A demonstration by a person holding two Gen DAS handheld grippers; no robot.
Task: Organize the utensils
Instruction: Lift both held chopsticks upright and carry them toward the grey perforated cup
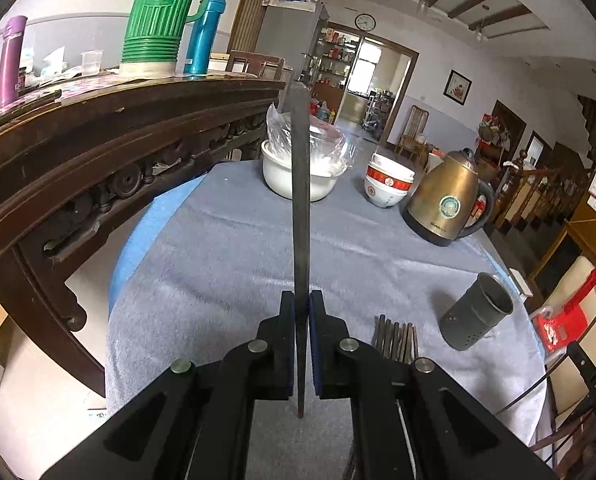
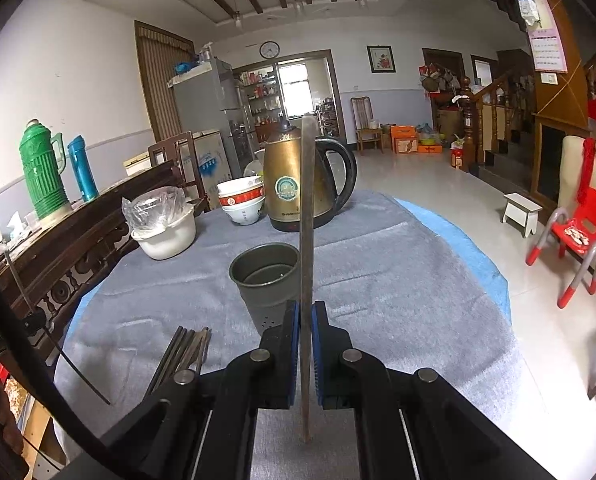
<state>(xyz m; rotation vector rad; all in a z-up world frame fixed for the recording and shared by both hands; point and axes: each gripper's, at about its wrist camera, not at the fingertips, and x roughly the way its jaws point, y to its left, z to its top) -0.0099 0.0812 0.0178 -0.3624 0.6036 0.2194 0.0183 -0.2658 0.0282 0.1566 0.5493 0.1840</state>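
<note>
In the left wrist view, my left gripper is shut on a long dark chopstick that stands up between the blue pads. A bundle of several chopsticks lies on the grey cloth just right of it. A dark grey holder cup stands farther right. In the right wrist view, my right gripper is shut on another chopstick, which also points up and forward. The holder cup sits just ahead and left of the fingers. The bundle lies to the lower left.
At the far side of the table stand a brass kettle, stacked bowls and a white pot with a plastic bag. A dark wooden sideboard borders the left edge. A red chair and white stool stand on the floor to the right.
</note>
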